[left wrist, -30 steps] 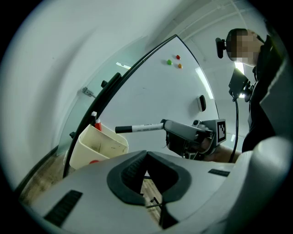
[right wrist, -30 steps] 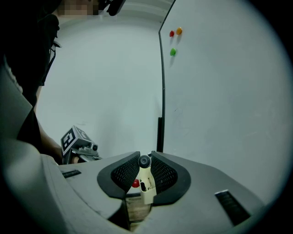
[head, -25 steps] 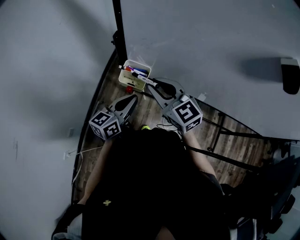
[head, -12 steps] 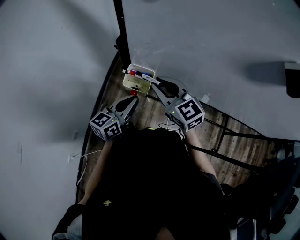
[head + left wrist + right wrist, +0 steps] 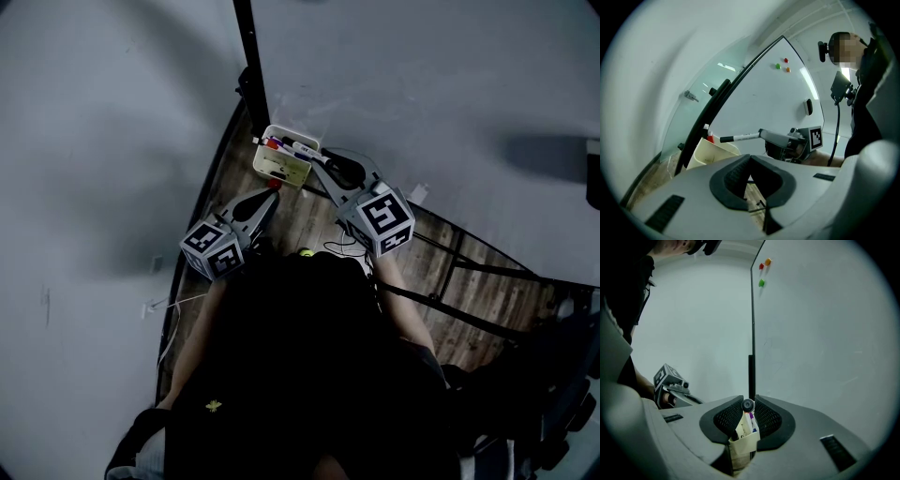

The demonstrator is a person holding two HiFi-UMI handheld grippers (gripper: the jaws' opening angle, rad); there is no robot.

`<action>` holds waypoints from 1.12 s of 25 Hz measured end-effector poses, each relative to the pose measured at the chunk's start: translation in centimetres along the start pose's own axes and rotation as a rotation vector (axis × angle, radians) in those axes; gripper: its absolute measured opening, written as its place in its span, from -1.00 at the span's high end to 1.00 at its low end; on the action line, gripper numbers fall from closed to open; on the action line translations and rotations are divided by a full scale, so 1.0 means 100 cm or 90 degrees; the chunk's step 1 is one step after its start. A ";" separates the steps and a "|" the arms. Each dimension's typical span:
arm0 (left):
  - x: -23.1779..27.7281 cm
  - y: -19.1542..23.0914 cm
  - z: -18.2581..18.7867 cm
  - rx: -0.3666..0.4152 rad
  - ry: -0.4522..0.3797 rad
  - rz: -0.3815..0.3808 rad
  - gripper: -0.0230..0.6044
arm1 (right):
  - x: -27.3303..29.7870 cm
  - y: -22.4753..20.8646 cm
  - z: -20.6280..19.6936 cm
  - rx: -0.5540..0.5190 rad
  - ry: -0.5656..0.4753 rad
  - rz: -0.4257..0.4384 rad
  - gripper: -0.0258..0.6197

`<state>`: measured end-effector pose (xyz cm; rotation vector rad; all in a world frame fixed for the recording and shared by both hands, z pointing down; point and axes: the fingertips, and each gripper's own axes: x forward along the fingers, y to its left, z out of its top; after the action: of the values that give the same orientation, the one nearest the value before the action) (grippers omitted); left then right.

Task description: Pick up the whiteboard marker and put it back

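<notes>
Honestly, the whiteboard marker, pinched in the right gripper jaws, is best centred over the cup (left gripper jaws pressed together, empty).

The head view is dimly lit: the person's clothing is reduced to near black, and broad soft shadows are cast on the wall. Both gripper views are brighter, evenly lit, bent at the edges and vignetted. Streaks of glare are reflected on the whiteboard.
</notes>
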<state>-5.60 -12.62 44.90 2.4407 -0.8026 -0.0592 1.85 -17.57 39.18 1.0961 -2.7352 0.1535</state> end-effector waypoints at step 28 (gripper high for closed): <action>-0.027 0.001 -0.009 -0.026 0.021 0.041 0.86 | 0.021 -0.015 -0.023 0.051 0.005 0.002 0.70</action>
<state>-7.68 -10.69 45.32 2.3694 -0.8563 -0.0105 1.75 -19.67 41.96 1.1086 -2.7456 0.2696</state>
